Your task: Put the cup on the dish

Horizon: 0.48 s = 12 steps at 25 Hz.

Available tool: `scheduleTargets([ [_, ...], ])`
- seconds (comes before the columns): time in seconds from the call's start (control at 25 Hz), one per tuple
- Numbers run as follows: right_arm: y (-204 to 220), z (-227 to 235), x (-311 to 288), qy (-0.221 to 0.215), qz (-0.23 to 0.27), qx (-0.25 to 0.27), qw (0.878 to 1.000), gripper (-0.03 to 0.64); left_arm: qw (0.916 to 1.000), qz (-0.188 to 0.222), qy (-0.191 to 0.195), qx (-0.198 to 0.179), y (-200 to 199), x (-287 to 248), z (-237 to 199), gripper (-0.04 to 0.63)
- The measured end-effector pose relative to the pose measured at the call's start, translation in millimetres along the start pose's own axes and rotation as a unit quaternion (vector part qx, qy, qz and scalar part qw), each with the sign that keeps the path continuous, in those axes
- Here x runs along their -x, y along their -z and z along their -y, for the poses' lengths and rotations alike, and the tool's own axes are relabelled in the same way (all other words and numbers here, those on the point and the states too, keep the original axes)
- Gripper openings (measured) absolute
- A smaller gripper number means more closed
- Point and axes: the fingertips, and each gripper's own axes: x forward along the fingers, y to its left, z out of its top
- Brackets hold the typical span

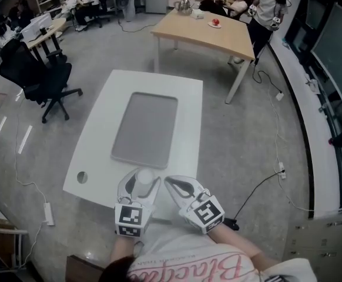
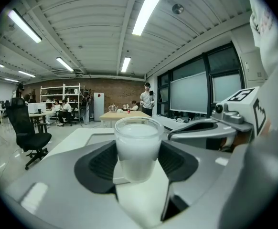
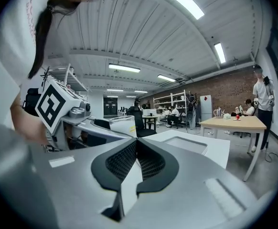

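A frosted white cup (image 1: 145,177) (image 2: 138,147) stands upright between the jaws of my left gripper (image 1: 140,184) (image 2: 138,162), which is shut on its sides and holds it just above the near edge of the white table (image 1: 97,140). The dish, a flat grey tray (image 1: 146,128) (image 2: 97,137), lies in the middle of the table, beyond the cup. My right gripper (image 1: 171,183) (image 3: 135,149) is right beside the left one, shut with nothing between its pads. In the right gripper view the cup (image 3: 122,125) shows to the left.
A round hole (image 1: 81,177) is in the table's near left corner. A black office chair (image 1: 42,78) stands left of the table, and a wooden table (image 1: 209,31) with small items stands behind it. People are at the back of the room. Cables lie on the floor at the right.
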Motion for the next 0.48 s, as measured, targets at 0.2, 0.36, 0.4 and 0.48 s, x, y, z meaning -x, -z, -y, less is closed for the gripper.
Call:
scheduleTargets([
  [0.2,9,12,-12,-0.002,-0.026,-0.002,1.0,0.002,0.9999,-0.006,-0.008,-0.006,-2,-36,-22,0.258],
  [0.36,17,22,-20,-0.009,-0.042,-0.014,0.999,0.002,0.9996,-0.016,-0.024,-0.007,0,-67,-39,0.258],
  [0.4,21,25,-22,-0.007,-0.049,-0.022,0.999,0.002,0.9994,-0.018,-0.028,-0.005,1,-75,-43,0.258],
  [0.48,25,30,-24,0.0,-0.058,-0.035,0.998,0.002,0.9992,-0.019,-0.034,-0.004,2,-88,-48,0.258],
])
